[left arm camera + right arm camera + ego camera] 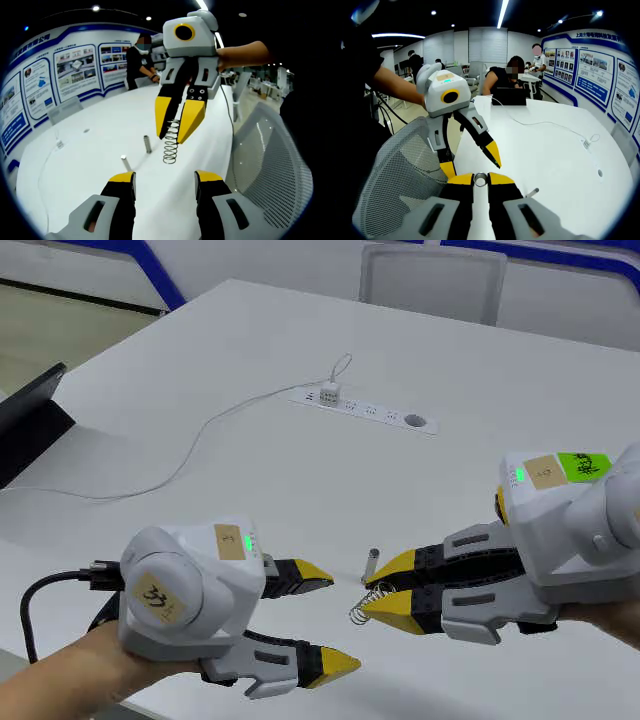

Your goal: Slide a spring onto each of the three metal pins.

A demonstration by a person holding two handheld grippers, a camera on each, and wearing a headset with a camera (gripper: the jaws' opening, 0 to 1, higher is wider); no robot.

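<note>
1 coiled spring (360,609) hung pinched between the yellow-tipped jaws of the right gripper (368,596), low over the white table (250,490) and near an upright pin (372,564), the 2 apart. The left gripper view showed the spring dangling below the jaw tips, its lower end close to the tabletop; whether it touched could not be told. The right gripper view caught it end-on, a small ring squeezed between the closed tips. A 2nd pin (125,162) sat just beside the upright pin, too small to judge whether it stood or leaned, and whether the upright pin already wore a coil could not be made out. The left gripper (345,622) hovered opposite, facing the right, its jaws spread wide and holding nothing. Farther back, a power strip (365,408) lay on the table with 1 white charger (329,393) plugged into it, and a thin cable (190,455) trailed off toward the left edge. A dark screen (28,420) was cut off at the left of the head view, a chair back (432,280) at the top. A mesh chair (270,165) flanked the table in the left gripper view.
</note>
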